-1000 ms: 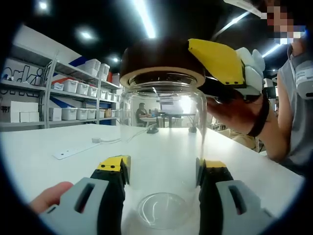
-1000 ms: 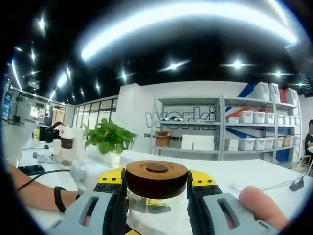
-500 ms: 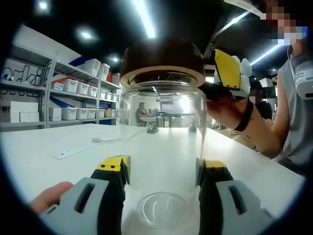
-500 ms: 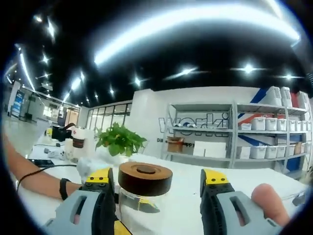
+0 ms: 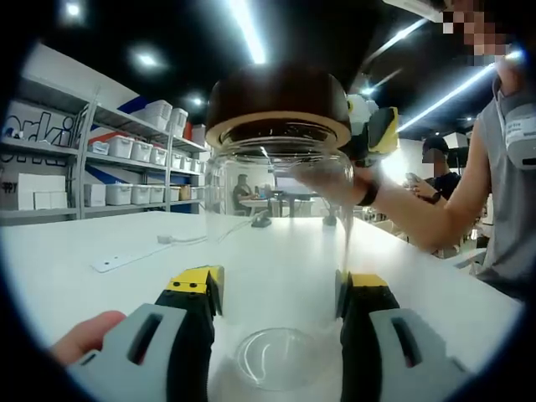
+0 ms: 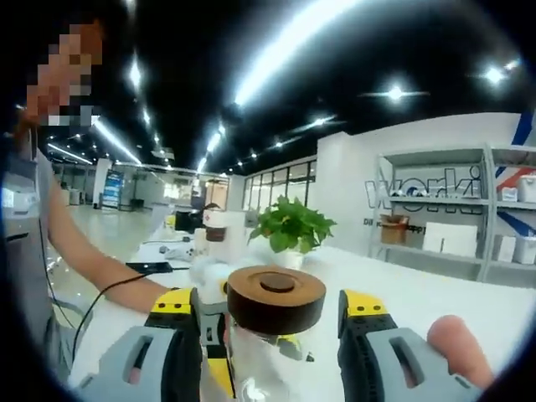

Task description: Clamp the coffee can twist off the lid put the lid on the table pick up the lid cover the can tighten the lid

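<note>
A clear glass coffee can (image 5: 276,243) stands upright on the white table (image 5: 75,268). My left gripper (image 5: 276,289) is shut on its lower walls, one jaw on each side. A dark brown lid (image 5: 278,99) with a pale wooden rim sits on the can's mouth. My right gripper (image 5: 378,132) hovers just behind and to the right of the lid, held by the person's hand. In the right gripper view the lid (image 6: 276,295) sits between the jaws of my right gripper (image 6: 272,303), which stands open with a gap on both sides.
Shelves with white bins (image 5: 126,151) line the left wall. A flat white strip with a cable (image 5: 126,260) lies on the table behind the can. A potted plant (image 6: 289,228) and small items (image 6: 213,243) stand farther along the table. The person's arm (image 6: 92,268) reaches in from the left.
My right gripper has let go of the lid, opened, and swung round the can to a new angle. The left gripper and the can have stayed still.
</note>
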`<state>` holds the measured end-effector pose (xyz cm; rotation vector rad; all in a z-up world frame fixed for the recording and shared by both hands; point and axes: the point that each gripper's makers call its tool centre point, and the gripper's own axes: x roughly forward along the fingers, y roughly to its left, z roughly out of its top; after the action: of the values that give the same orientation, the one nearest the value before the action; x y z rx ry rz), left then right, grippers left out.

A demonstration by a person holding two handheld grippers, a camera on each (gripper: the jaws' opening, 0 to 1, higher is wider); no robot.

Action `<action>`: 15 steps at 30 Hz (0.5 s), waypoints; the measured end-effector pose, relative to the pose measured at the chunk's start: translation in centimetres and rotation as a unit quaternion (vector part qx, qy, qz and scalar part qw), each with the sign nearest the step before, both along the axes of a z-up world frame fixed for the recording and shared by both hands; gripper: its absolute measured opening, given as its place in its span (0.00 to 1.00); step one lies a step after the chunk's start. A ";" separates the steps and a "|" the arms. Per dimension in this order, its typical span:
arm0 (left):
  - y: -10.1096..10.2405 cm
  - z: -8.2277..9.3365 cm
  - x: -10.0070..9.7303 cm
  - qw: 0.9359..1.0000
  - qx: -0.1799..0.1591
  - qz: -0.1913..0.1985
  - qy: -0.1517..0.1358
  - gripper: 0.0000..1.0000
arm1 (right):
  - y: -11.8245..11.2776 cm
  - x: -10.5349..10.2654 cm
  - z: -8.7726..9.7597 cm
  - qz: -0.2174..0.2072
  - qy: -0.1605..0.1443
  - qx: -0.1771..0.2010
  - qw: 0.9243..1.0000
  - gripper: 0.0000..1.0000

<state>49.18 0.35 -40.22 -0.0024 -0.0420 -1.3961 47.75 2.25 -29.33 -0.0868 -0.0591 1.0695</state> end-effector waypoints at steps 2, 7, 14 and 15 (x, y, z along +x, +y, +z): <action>0.0 0.0 0.0 1.000 0.000 -0.001 0.000 0.50 | 0.2 0.2 0.0 -0.001 0.000 -0.003 1.000 0.60; 0.0 -0.1 0.4 1.000 0.001 -0.001 0.000 0.50 | 0.3 0.6 -0.1 -0.004 0.007 0.003 1.000 0.57; 0.0 -0.2 0.9 1.000 0.001 -0.002 0.000 0.50 | 0.5 1.1 -0.8 -0.014 0.014 -0.002 1.000 0.52; 0.0 -0.2 1.0 1.000 0.001 -0.002 0.000 0.50 | 0.4 1.3 -0.6 -0.021 0.010 0.002 1.000 0.50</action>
<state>50.16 0.35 -40.42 -0.0001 -0.0413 -1.3996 49.01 2.66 -29.91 -0.0726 -0.0407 1.0290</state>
